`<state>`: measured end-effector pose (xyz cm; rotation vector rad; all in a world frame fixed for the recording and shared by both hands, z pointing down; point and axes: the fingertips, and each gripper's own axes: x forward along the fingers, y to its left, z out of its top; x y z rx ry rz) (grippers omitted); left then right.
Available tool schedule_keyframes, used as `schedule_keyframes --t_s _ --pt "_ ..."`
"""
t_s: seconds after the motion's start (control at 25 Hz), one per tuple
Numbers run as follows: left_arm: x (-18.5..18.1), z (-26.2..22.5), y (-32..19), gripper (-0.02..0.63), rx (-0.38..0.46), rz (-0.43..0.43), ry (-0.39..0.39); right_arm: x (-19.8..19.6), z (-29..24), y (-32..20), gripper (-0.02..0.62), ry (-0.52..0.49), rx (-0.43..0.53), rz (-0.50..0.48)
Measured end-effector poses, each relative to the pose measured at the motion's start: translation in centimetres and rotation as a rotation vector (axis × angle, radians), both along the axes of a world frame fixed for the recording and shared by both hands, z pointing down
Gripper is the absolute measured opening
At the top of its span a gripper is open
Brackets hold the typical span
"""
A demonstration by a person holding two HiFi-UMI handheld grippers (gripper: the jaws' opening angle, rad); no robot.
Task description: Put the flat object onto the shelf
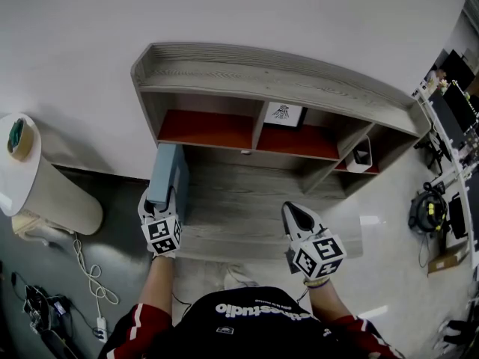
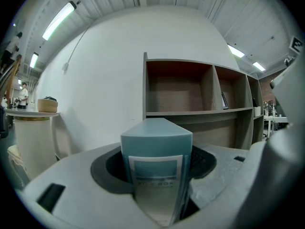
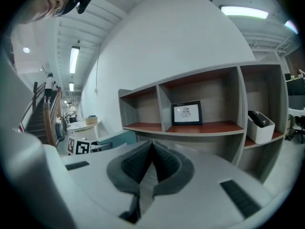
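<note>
A flat blue-grey file box stands on its narrow edge in my left gripper, which is shut on its near end. In the left gripper view the box fills the gap between the pads, and its printed label faces the camera. It hangs at the left end of the grey wooden shelf unit, over the low front board; whether it rests on the board I cannot tell. My right gripper hovers over the board's right part, shut with nothing in it, its pads touching.
The shelf has red-floored compartments: the left one bare, the middle with a framed picture, the right with a white bin. A white round stand with a tape roll is left; cables lie on the floor, gear right.
</note>
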<state>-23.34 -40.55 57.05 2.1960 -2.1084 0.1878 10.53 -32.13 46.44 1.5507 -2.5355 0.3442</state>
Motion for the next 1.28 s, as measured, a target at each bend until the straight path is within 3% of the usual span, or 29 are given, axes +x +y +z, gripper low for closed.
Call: schedule_keyframes --t_s 1.28 --pt "0.3 0.2 -6.5 0.282 0.023 0.008 -0.016 0.3 1.2 -4.0 0.002 -0.026 -0.034 -0.009"
